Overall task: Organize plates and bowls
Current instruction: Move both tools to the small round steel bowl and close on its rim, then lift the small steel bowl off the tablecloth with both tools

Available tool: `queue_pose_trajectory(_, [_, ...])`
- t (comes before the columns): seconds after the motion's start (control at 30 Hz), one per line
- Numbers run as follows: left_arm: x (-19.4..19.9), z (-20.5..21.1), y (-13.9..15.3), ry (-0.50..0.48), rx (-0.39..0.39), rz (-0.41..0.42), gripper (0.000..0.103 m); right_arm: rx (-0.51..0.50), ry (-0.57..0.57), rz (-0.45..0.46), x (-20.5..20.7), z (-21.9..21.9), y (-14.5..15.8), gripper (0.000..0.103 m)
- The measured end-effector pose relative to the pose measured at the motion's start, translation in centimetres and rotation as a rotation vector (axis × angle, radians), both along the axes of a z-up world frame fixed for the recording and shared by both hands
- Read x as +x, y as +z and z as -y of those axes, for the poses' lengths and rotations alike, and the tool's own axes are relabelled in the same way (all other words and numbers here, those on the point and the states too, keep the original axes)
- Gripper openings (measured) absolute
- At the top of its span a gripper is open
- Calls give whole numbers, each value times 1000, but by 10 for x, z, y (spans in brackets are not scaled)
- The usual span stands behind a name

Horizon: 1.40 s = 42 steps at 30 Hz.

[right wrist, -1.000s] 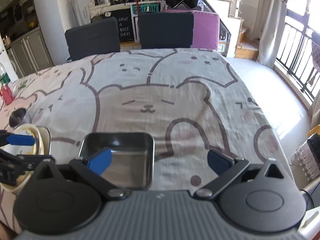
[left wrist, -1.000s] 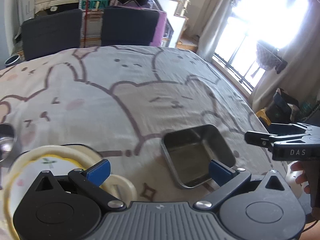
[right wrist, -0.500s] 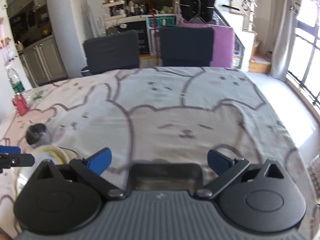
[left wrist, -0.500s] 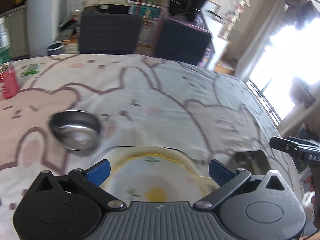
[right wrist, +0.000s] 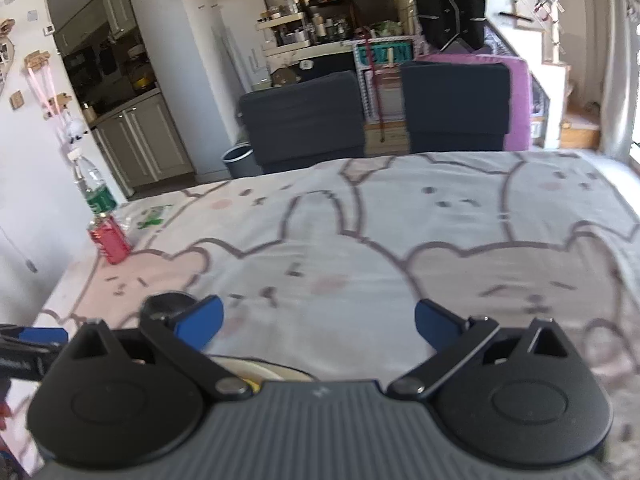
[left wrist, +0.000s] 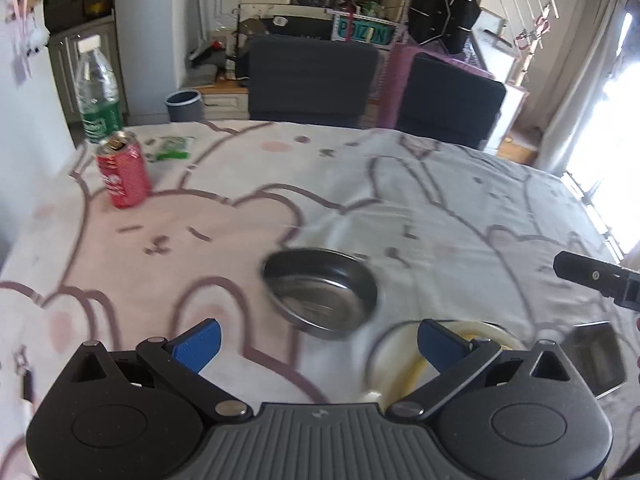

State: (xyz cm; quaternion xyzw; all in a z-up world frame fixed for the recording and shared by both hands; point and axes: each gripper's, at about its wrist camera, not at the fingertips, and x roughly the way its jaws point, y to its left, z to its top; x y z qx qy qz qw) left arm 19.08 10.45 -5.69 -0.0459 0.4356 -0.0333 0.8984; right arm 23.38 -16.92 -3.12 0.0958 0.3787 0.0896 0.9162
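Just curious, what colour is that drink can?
Red with white lettering; the can shows best in the left wrist view.

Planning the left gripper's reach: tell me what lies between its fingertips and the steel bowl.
Only bare tablecloth separates the left gripper from the steel bowl, seen in the left wrist view.

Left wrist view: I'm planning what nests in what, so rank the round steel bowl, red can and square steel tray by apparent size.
1. Round steel bowl, largest.
2. Red can and square steel tray: unsure; the tray is partly hidden behind the left tool.
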Motion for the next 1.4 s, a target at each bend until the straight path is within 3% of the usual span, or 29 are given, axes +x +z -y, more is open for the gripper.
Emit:
queue_pose_trajectory(0.07, [6,-12,-1,7,4,-3,99,8,20,-24,11,-16,-3,103])
queue_pose_trajectory(0.2, [23,-30,-11,35,-29,-29,78,-3,75,-75,32,-50,-12,96])
queue_pose_trajectory(0.33, [42,-37,-21,46,-66,-48,65,36,111,-153,54,-79,-26,67])
queue_pose_trajectory(0.53, [63,-31,-35,48,-81,-83,53,62,147,-232,79,-112,-50,47])
queue_pose_trajectory(0.73, [78,-30,-52,70,-42,-117,50,88,135,-291,96,-130,-70,36])
queue_pose_trajectory(0.97, [90,-33,-62,85,-41,-115,30,94,126,-355,102,-133,-90,22])
queue_pose_trajectory(1.27, [98,-30,-72,100,-32,-127,27,118,128,-377,101,-130,-97,21])
queue_pose_trajectory(1.33, [99,-29,-74,101,-26,-132,23,114,135,-373,101,-132,-98,19])
queue_pose_trajectory(1.4, [100,-28,-76,103,-22,-141,11,119,141,-369,102,-133,-99,16])
